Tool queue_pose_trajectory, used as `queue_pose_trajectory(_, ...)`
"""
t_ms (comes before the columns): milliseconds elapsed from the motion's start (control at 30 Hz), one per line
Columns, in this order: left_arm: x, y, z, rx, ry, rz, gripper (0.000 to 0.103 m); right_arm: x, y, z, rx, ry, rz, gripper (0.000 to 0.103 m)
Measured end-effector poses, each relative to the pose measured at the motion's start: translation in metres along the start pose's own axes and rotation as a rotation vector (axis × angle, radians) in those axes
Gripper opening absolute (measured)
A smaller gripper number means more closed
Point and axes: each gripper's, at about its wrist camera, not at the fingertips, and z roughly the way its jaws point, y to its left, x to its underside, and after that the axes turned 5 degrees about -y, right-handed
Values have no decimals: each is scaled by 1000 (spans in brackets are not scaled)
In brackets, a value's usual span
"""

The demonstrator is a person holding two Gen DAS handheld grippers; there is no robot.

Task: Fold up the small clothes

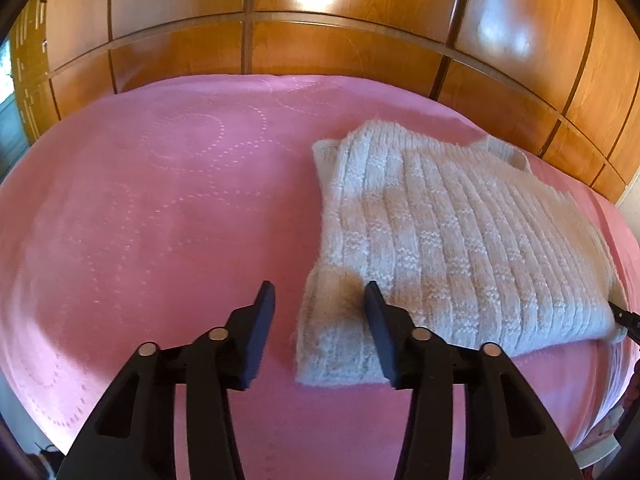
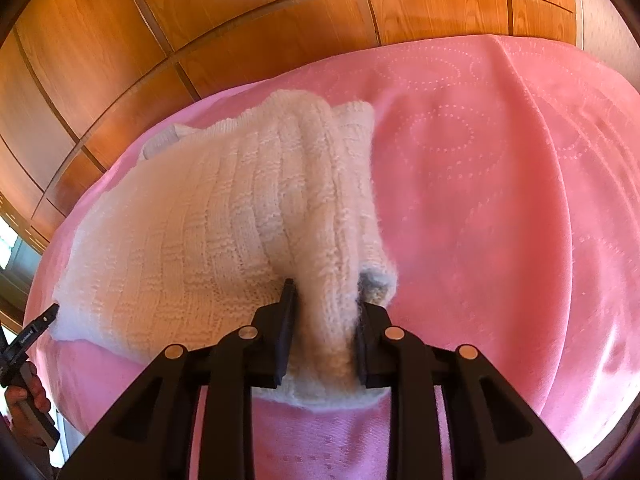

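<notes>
A white ribbed knit sweater (image 1: 448,236) lies partly folded on the pink bedspread (image 1: 160,208). My left gripper (image 1: 318,298) is open and empty, hovering over the sweater's near left corner, its right finger above the knit. In the right wrist view the right gripper (image 2: 326,304) is shut on a bunched fold of the sweater (image 2: 224,224) at its near edge, lifting it slightly. The tip of the right gripper shows at the right edge of the left wrist view (image 1: 626,316). The left gripper tip shows at the left edge of the right wrist view (image 2: 36,330).
A wooden panelled wardrobe (image 1: 320,40) stands behind the bed. The pink bedspread (image 2: 500,200) stretches wide to the left of the sweater in the left view and to its right in the right view. The bed edge drops off at the near side.
</notes>
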Motion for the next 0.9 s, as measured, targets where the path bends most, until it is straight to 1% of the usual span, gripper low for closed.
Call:
queue_pose_trajectory(100,0,-4,2,-3,5,18,36,2,0,-1,-4,-4,3,23)
queue_pose_trajectory(167,1,-7,4,-4,12,26,27,3,0,-1,-8,-7,4,23)
queue_pose_trajectory(200,3,-9,6,-11,22,35,26,3,-1,-1,-11,-8,6,23)
queue_pose_trajectory(400,6,-9,12,-35,37,32,26,3,-7,-1,-44,-10,28,23)
queue_pose_trajectory(600,3,-12,-6,-66,5,36,26,3,-7,-3,-57,-5,33,26)
queue_pose_trajectory(700,-1,-11,-21,-82,-30,33,26,1,-5,-8,-68,-6,34,36)
queue_pose_trajectory(733,-2,-11,-26,-79,-41,30,33,-1,-4,-12,-71,-9,31,42)
queue_pose_trajectory(767,-3,-11,-34,-72,-63,21,44,-2,-3,-15,-73,-14,32,44)
queue_pose_trajectory(800,-4,-11,-39,-63,-81,14,47,-5,-5,-21,-75,-28,37,44)
queue_pose_trajectory(900,-8,-13,-49,-44,-108,-4,48,-13,-16,-32,-90,-60,84,50)
